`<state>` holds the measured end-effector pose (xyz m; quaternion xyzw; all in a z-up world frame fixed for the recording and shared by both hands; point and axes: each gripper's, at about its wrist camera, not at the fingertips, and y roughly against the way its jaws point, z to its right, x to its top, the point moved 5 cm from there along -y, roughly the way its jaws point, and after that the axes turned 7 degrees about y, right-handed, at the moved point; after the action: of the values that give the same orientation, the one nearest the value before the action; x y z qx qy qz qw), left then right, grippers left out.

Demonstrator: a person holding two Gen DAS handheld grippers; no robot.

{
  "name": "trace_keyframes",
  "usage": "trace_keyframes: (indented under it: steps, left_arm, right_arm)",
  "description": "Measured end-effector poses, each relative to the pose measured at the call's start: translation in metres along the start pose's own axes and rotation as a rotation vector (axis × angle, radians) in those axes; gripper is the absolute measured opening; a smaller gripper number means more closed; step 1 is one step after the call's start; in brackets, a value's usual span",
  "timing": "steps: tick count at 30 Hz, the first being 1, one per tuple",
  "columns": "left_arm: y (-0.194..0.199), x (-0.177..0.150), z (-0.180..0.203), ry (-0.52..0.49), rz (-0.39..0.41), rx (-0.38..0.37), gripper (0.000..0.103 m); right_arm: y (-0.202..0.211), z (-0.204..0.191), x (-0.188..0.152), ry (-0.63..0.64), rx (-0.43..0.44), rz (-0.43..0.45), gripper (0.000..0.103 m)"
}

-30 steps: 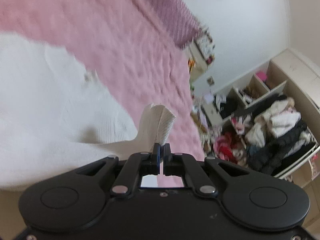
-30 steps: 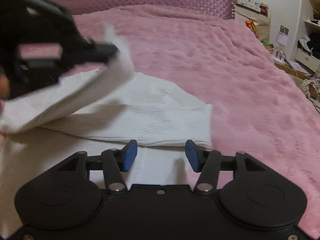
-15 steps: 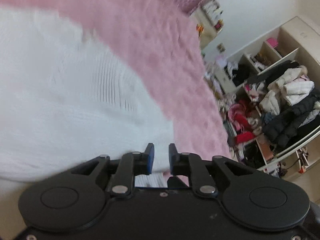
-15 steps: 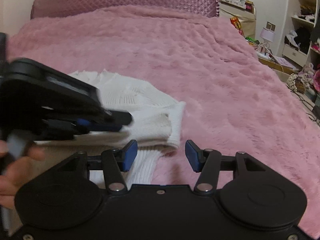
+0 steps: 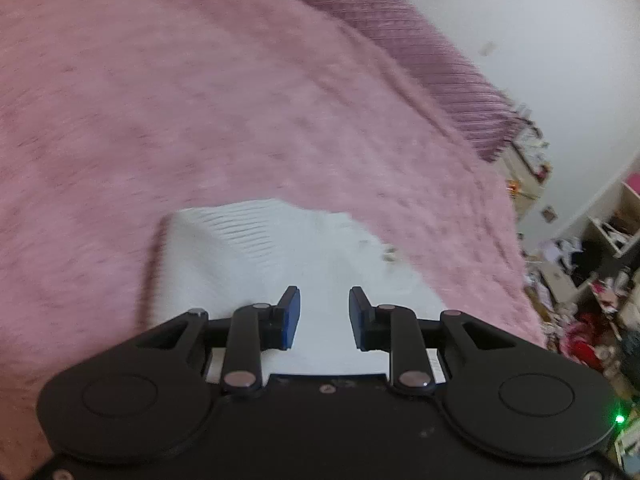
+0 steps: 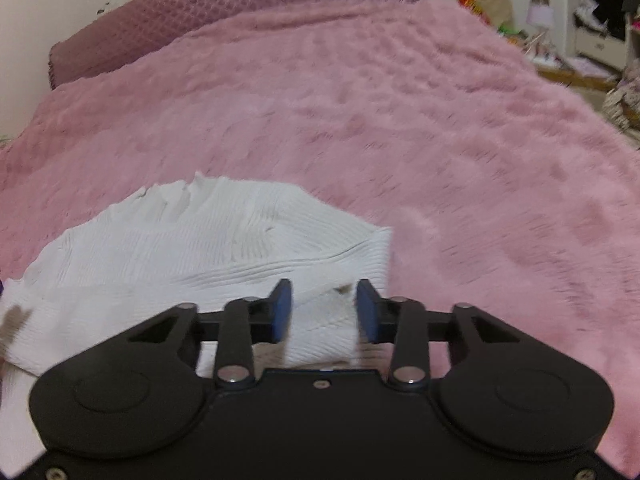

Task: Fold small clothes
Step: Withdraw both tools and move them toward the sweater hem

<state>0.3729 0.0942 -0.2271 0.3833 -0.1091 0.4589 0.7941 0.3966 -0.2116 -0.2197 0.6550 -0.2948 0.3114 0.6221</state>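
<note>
- Knitwear first: the white ribbed garment (image 6: 192, 248) lies on the pink fuzzy blanket (image 6: 440, 140), filling the seven-to-nine o'clock part of the right wrist view, with one flap already laid across its body.
- In the left wrist view we see the same garment (image 5: 280, 256) just ahead of the tongs, at about six o'clock.
- The left gripper (image 5: 324, 312) is released; its jaws have just been opening and nothing is caught between them, the cloth lying beneath.
- The right gripper (image 6: 324, 308) has just been closing, with a ribbed edge between its blue pads (image 6: 282, 308). A gap shows on either side, so we judge it not yet clenched on the cloth.
- To do this step well, we would pinch only the top layer at the hem's corner, near five o'clock of the garment, then lift low and carry it straight across so the ribs stay aligned.
- We would keep the left tongs free to pin the opposite edge against the blanket's drag.
- Writing: no brand, label or readable text shows anywhere; a small mark on the cloth in the left view is too blurred to tell.
</note>
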Motion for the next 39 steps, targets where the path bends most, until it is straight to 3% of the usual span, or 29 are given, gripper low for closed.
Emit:
trace_keyframes:
  steps: [2,5,14,16,21,24,26,28,33,36,39]
  left_arm:
    - [-0.004,-0.001,-0.008,0.011,-0.014,0.032,0.026]
    - [-0.009,-0.004,-0.017,0.010,-0.032,0.062,0.030]
    - [-0.001,0.010,-0.002,0.009,0.028,0.024,0.034]
    - [0.002,0.013,-0.002,0.013,0.041,0.028,0.034]
    - [-0.010,0.006,-0.017,0.012,0.019,0.092,0.036]
    - [-0.022,0.000,-0.031,-0.014,0.006,0.125,0.036]
    - [-0.023,-0.001,-0.035,-0.008,0.010,0.120,0.036]
    - [-0.016,0.002,-0.030,-0.001,0.025,0.099,0.036]
    - [0.012,0.006,-0.007,-0.037,0.042,0.035,0.039]
    - [0.011,-0.002,-0.001,-0.070,0.007,0.051,0.040]
    - [0.002,-0.009,-0.013,-0.056,-0.025,0.101,0.040]
  right_arm:
    - [-0.003,-0.004,0.001,0.027,0.005,-0.008,0.019]
    - [0.000,-0.009,0.005,0.056,0.003,0.007,0.013]
    - [0.018,-0.005,0.031,0.117,-0.080,0.137,0.008]
    - [0.013,0.003,0.032,0.103,-0.116,0.129,0.008]
    - [-0.011,0.017,0.010,0.040,-0.108,0.029,0.008]
    - [-0.013,0.018,0.000,0.049,-0.131,0.030,0.010]
    - [-0.008,0.020,-0.001,0.038,-0.149,0.043,0.030]
    - [0.003,0.016,0.004,0.048,-0.159,0.086,0.037]
    - [0.031,-0.008,0.023,0.145,-0.101,0.207,0.037]
    - [0.029,-0.027,0.022,0.201,-0.033,0.176,0.036]
    - [0.015,-0.032,0.014,0.213,-0.018,0.109,0.035]
